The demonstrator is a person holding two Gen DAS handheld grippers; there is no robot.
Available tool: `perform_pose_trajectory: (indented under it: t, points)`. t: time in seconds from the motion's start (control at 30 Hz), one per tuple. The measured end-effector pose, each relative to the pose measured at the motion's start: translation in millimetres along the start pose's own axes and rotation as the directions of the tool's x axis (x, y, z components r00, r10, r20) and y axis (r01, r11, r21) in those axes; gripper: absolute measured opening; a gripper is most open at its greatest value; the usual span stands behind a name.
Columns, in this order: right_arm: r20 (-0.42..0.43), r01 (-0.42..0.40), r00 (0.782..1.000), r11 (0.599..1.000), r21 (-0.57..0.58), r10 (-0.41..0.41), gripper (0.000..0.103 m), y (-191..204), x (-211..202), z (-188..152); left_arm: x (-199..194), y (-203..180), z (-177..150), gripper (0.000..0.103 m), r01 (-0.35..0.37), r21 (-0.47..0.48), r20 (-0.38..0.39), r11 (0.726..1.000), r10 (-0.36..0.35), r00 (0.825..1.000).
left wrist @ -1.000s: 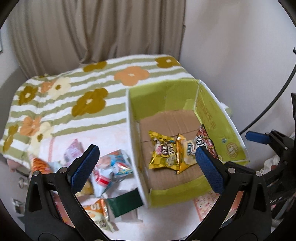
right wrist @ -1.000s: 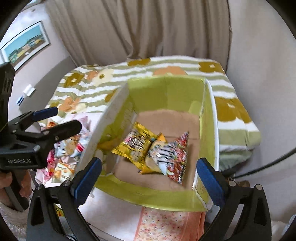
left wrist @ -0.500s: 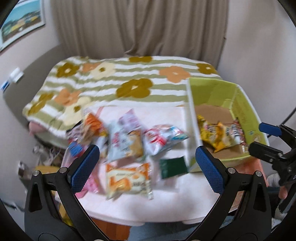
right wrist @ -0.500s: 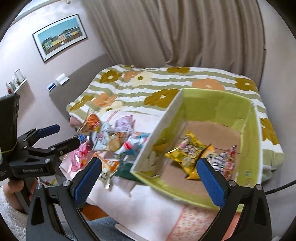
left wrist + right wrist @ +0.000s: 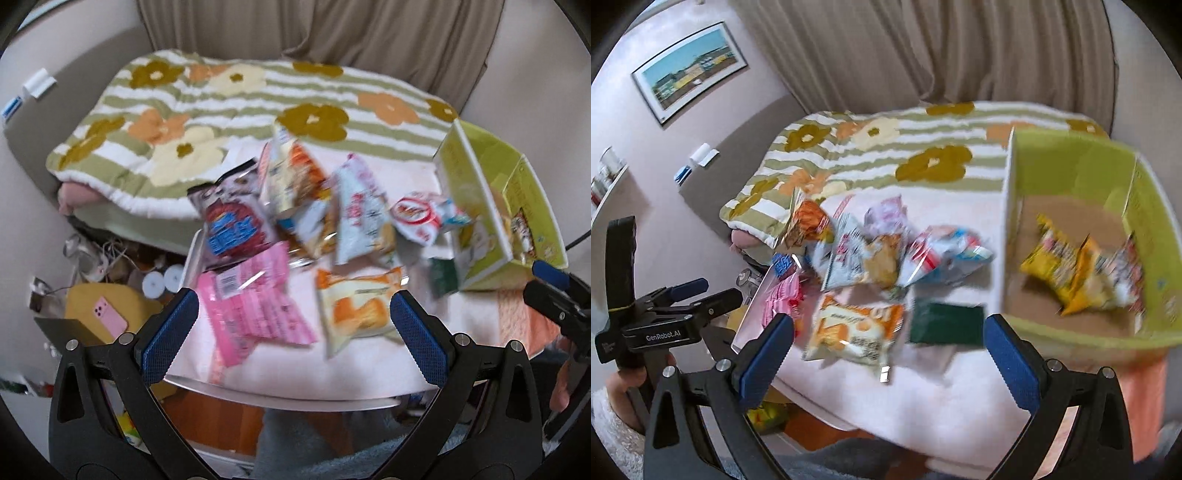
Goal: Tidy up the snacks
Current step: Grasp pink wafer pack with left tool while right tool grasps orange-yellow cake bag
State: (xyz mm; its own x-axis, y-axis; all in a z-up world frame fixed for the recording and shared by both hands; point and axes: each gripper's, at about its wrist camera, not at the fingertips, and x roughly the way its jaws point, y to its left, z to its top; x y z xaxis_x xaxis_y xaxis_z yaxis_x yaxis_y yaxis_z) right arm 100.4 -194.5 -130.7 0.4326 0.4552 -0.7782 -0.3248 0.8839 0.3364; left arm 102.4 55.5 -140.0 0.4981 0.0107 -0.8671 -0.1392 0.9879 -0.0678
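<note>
**Both grippers wide apart above the snack pile**

Crinkly foil and plastic snack packets lie heaped on the desk (image 5: 369, 373), which is draped in a soft pale cloth. Among them are a glossy pink rectangular packet (image 5: 255, 306), a pillow-shaped white-and-orange packet (image 5: 358, 306), a dark red-and-blue bag (image 5: 231, 225) and a flat dark green packet (image 5: 945, 321). The lime-green cardboard box (image 5: 1082, 162), with a bare brown floor, stands at the desk's right end and holds a yellow foil packet (image 5: 1056, 258) with others.

The left gripper (image 5: 293, 332) hovers over the near edge, its blue ribbed fingers (image 5: 170, 332) spread wide and empty; the pink and orange packets lie between them, just beyond the tips. The right gripper (image 5: 888, 354) is likewise fully spread and holds nothing, with the orange and green packets ahead of its fingers (image 5: 1012, 358). A hand (image 5: 624, 380) in a fleecy sleeve grips the left handle.
</note>
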Motion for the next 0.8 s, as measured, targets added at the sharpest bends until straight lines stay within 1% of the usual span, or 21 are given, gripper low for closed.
perform_pose_trajectory:
  t: [0.13, 0.2, 0.3, 0.37, 0.43, 0.53, 0.67, 0.73, 0.8]
  points:
    - [-0.035, 0.009, 0.999, 0.991, 0.136, -0.004, 0.102, 13, 30, -18, 33, 29, 1, 0.103, 0.048, 0.015, -0.071, 0.999, -0.047, 0.996]
    - [-0.050, 0.008, 0.999, 0.976, 0.217, 0.003, 0.102, 15, 46, -30, 51, 39, 2, 0.103, 0.076, 0.026, -0.108, 0.997, -0.073, 0.991]
    - [-0.067, 0.016, 0.998, 0.951, 0.308, 0.005, 0.102, 17, 62, -45, 77, 45, -1, 0.103, 0.117, 0.054, -0.163, 0.992, -0.107, 0.981]
    - [-0.075, 0.018, 0.997, 0.926, 0.376, 0.011, 0.102, 17, 73, -57, 90, 46, -3, 0.103, 0.134, 0.070, -0.194, 0.988, -0.119, 0.974]
    - [-0.083, 0.019, 0.996, 0.912, 0.410, 0.017, 0.102, 19, 80, -65, 102, 47, -5, 0.103, 0.144, 0.075, -0.216, 0.987, -0.125, 0.968]
    - [-0.094, 0.030, 0.996, 0.900, 0.434, 0.012, 0.102, 22, 89, -75, 119, 49, -8, 0.103, 0.154, 0.073, -0.242, 0.985, -0.132, 0.961]
    - [-0.079, 0.025, 0.997, 0.878, 0.479, 0.015, 0.102, 15, 98, -81, 139, 50, -12, 0.103, 0.154, 0.062, -0.278, 0.986, -0.131, 0.952]
    - [-0.070, 0.013, 0.997, 0.862, 0.507, 0.026, 0.102, 9, 102, -82, 145, 51, -13, 0.103, 0.170, 0.043, -0.286, 0.985, -0.151, 0.946]
    - [-0.059, 0.000, 0.998, 0.844, 0.537, 0.038, 0.102, -1, 107, -84, 148, 49, -12, 0.103, 0.172, 0.044, -0.274, 0.984, -0.153, 0.949]
